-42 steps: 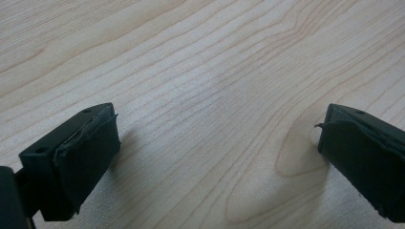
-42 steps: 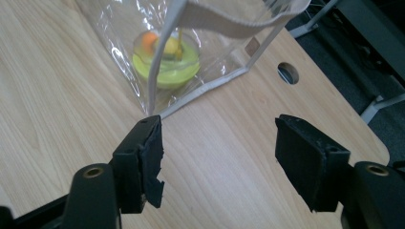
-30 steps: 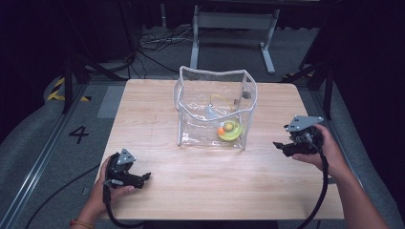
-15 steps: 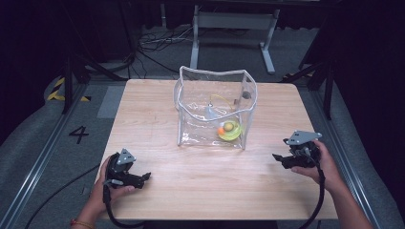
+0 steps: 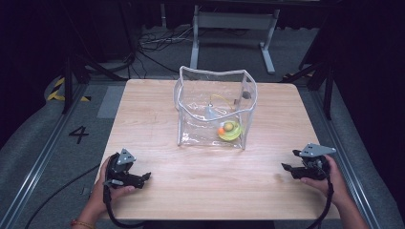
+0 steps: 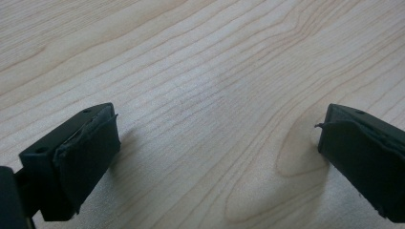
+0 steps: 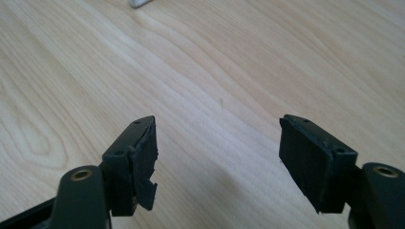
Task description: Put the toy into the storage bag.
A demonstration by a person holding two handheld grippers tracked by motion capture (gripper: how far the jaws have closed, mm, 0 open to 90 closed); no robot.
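The table (image 5: 157, 109) is wide and mostly bare wood. In its middle, a little toward the far side, stands the clear bag (image 5: 215, 107), upright with its top open. Inside, at the near right corner of its bottom, lies a yellow-green toy (image 5: 230, 130) with an orange ball touching it. My left gripper (image 5: 143, 178) rests at the near left edge, jaws apart and empty. My right gripper (image 5: 286, 167) rests at the near right edge, jaws also apart, nothing between them. Both are well apart from the bag. I judge the work is at a resting step, no grasp begun. The next move calls for reaching forward to the bag, one gripper steadying its rim, because the soft wall can fold.
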